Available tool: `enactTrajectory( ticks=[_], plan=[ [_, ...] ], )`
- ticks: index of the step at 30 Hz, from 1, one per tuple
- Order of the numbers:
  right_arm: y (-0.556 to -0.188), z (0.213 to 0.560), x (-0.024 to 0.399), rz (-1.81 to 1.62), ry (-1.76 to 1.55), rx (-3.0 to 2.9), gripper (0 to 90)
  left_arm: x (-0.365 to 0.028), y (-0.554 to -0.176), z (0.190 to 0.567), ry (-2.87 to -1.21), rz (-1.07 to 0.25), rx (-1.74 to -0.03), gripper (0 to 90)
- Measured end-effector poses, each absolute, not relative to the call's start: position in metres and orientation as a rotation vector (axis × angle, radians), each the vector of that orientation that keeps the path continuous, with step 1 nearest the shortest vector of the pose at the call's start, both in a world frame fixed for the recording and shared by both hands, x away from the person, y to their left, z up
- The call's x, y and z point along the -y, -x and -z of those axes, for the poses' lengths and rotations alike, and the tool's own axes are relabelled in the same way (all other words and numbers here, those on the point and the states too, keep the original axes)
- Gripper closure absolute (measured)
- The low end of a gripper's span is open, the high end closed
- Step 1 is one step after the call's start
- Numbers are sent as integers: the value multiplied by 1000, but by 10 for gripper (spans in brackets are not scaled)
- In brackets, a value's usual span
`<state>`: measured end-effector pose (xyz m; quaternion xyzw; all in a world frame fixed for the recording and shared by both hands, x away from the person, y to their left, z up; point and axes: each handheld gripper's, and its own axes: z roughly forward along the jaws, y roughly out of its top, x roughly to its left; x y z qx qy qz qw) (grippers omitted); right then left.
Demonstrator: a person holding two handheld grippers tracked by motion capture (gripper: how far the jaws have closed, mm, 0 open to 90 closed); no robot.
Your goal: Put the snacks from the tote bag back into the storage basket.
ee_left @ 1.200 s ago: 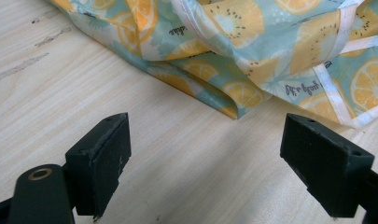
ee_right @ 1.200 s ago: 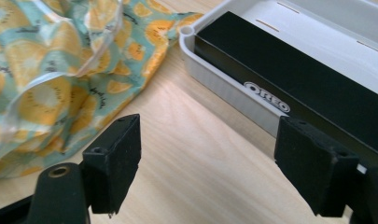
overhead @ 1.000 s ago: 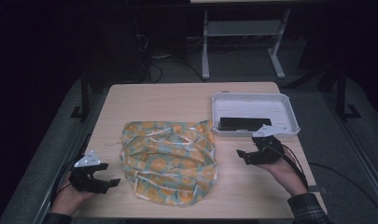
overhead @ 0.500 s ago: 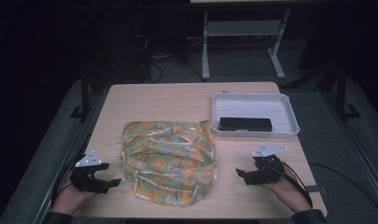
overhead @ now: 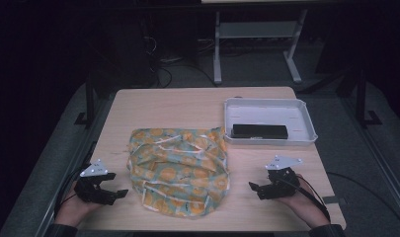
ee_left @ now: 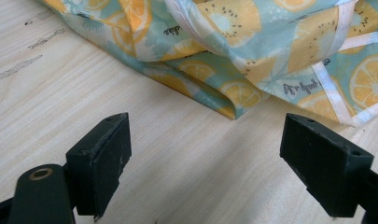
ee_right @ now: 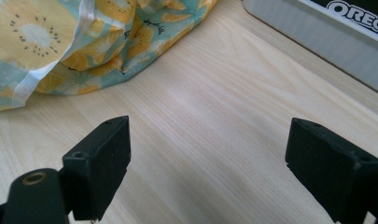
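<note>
A crumpled fruit-print cloth bag (overhead: pixel 180 170) lies mid-table, between the two hands and touching neither. The left tongs (overhead: pixel 119 193) rest low at the table's (overhead: pixel 178 106) near left corner, jaws spread with nothing between them; the right tongs (overhead: pixel 254 188) sit near the right edge, also empty, their jaws having just been opening. I judge this the approach before a two-sided grasp — next, each hand would need to close in on the bag's nearer edge and pinch a fold or hem. The left gripper view shows white trim and printed script on the fabric (ee_left: pixel 270 56); the right gripper view reads OREO on the dark packet (ee_right: pixel 359 14) in the white tray (overhead: pixel 266 106) — lettering the high view cannot resolve.
</note>
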<state>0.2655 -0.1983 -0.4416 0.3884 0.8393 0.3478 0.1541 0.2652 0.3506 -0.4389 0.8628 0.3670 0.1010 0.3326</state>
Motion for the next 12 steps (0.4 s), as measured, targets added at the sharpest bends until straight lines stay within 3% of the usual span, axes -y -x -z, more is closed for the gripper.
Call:
enactTrajectory(
  ticks=[12],
  plan=[
    [-265, 443, 196, -981, -1099, -2410, 135, -350, -265, 439, -2252, -266, -960, 159]
  ],
)
